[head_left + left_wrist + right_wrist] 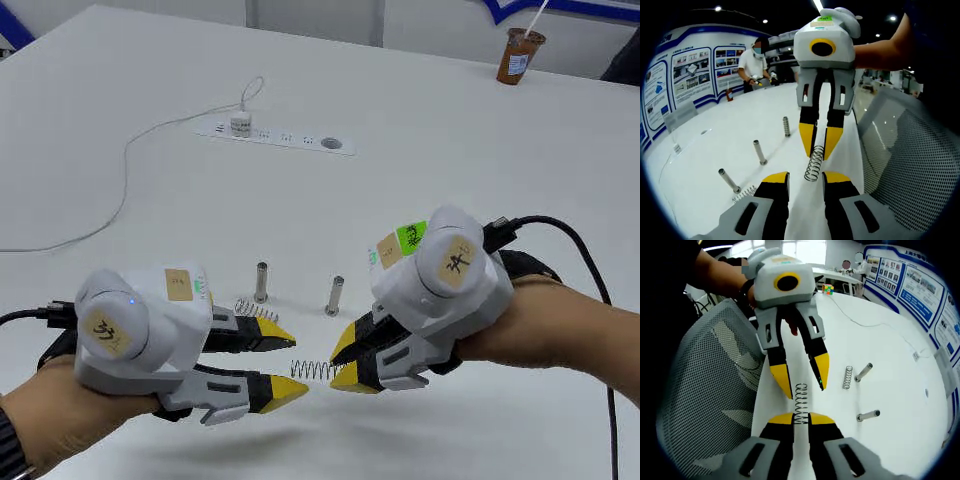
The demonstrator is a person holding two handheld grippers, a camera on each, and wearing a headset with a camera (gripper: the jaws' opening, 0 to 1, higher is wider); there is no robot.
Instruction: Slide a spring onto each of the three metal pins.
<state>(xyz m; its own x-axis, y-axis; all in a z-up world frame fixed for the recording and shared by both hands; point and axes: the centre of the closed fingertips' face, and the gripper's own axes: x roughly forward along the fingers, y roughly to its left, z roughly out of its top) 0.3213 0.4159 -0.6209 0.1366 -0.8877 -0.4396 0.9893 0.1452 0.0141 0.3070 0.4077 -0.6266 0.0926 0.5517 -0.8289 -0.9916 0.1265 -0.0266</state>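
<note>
Steel coil, item one: held spring (315, 370), lying horizontal above the white table (420, 120), between the two grippers.

Right gripper (343, 360): yellow tips pinched on one end of the coil, so most of its length stands free (a grip at the very end keeps the bore open for a pin).

Left gripper (283, 362): jaws apart, set either side of the coil's free end. Its own view shows a gap on both sides, so it is not touching. By my reading it is placed to steady the coil or take it over, so the coil can be turned upright.

Item two: first pin (261, 281), upright on the table, bare, beyond the left gripper.

Item three: second pin (335, 295), upright, bare, just beyond the gap between the grippers.

Item four: third pin (786, 126), farthest off in the left gripper view, upright. Its shaft looks ribbed and may already carry a spring (too small to tell).

Item five: loose spring (255, 310), on its side on the table just beside the first pin's foot, handy for a later turn.

Status, as a judgement: early. At least two pins are unsprung, and the held spring is not yet over any pin top.
</note>
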